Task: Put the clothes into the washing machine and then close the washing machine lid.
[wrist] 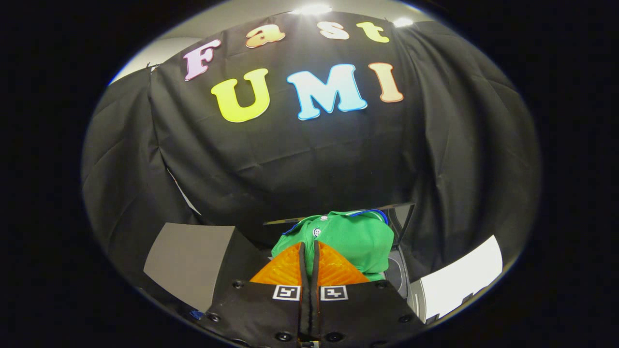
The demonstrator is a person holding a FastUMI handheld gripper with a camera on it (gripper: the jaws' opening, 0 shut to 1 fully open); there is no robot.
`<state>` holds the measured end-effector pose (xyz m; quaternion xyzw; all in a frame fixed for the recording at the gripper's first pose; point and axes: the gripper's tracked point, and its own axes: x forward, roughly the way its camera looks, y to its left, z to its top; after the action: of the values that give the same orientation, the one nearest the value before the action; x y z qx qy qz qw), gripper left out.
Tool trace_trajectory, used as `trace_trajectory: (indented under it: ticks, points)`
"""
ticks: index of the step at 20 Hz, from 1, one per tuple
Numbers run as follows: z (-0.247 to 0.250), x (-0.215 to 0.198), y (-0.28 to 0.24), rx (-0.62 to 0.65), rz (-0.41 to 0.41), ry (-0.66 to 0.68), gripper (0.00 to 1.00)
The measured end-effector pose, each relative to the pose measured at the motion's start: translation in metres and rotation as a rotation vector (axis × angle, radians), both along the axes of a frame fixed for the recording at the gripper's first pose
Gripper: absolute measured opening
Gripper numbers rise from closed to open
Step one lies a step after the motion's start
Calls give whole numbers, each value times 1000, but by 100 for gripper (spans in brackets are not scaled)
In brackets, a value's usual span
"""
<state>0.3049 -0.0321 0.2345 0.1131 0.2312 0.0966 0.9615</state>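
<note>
A grey panel (191, 258) lies off to the left of the fingers. The gripper (308, 249) has its two orange fingers (283, 270) drawn almost together, pinching a fold of the green polo shirt (355, 239), which bunches just ahead of the tips with its button placket showing. To the right, beneath the shirt, sits the washing machine (404, 275), beside a white panel (462, 278).

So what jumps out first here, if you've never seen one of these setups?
The bright green shirt, bunched just ahead of the tongs, with a white button and blue trim at its collar. Next, the two orange fingers, drawn almost together, pinching a fold of that shirt. Behind the shirt stands the raised lid of the washing machine, whose white top shows to the right.
</note>
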Motion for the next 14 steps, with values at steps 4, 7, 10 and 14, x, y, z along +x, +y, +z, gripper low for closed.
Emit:
trace_trajectory:
  ticks: [4, 7, 10, 14]
  points:
    - [-31, 3, -12, -2, 15, 38, 1]
    - [-58, 7, -17, -10, 25, 76, 1]
    - [-86, 11, -17, -29, 49, 115, 1]
    - [-131, 17, -18, -40, 70, 162, 1]
